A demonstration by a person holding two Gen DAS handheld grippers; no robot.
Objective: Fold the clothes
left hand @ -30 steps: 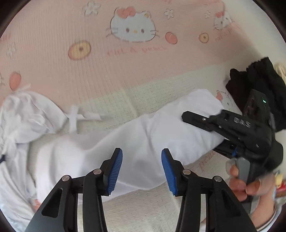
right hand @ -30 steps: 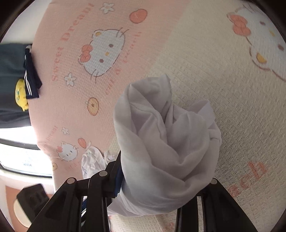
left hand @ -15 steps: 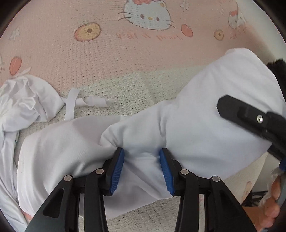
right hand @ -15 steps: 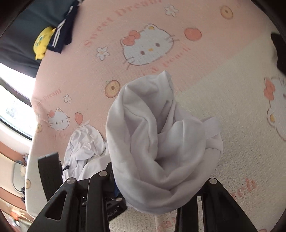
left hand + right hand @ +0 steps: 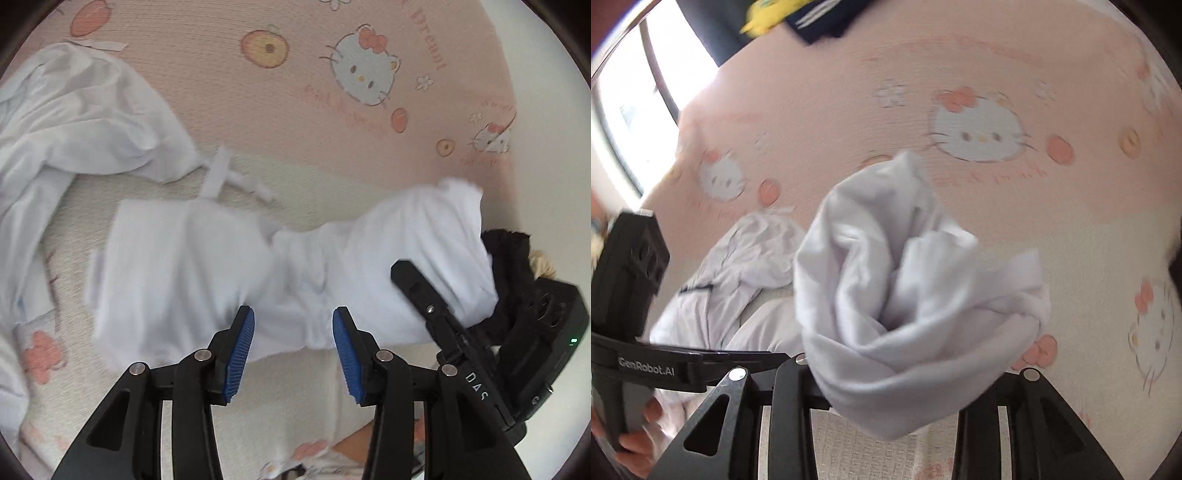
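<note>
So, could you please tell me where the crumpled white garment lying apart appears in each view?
Left wrist: crumpled white garment lies upper left.
Right wrist: it lies left of centre, behind the bunched cloth.
Shared landmark: the pink cartoon-cat sheet.

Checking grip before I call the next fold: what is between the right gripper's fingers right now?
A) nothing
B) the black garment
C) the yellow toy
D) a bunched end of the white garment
D: in the right wrist view a wad of the white garment bulges out of the right gripper, hiding its pads.
</note>
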